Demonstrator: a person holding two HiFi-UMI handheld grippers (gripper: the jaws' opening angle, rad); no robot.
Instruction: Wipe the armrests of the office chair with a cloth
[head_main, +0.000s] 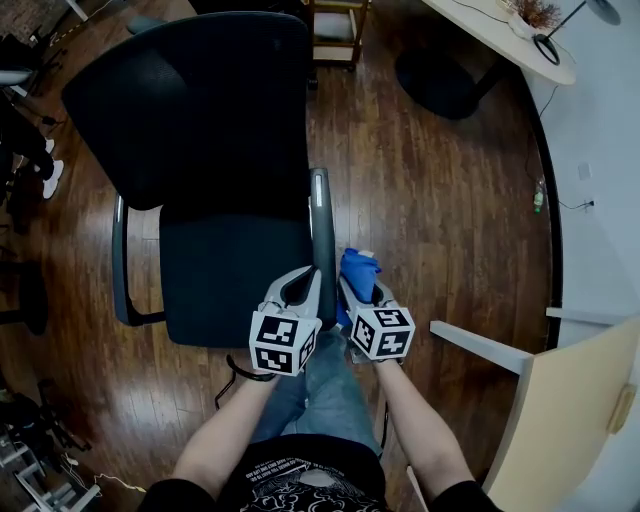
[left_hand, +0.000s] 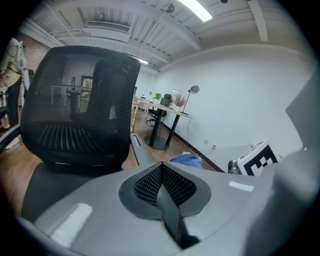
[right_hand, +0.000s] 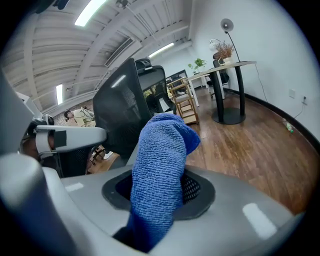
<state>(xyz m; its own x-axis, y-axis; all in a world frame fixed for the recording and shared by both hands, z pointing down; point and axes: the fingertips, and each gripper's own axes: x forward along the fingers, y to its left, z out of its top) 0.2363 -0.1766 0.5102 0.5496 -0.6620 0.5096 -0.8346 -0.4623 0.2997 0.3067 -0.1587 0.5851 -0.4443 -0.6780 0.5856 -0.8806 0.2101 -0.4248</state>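
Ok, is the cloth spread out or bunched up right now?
Bunched. The blue cloth stands up as a rolled wad, clamped in the right gripper, its top end drooping over.

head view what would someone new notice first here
The big black mesh-backed office chair fills the head view's upper left, its seat toward the person. At its near side, the right gripper is shut on a bright blue terry cloth, beside the chair's grey-topped armrest. The left gripper is shut and empty over the seat's near corner.
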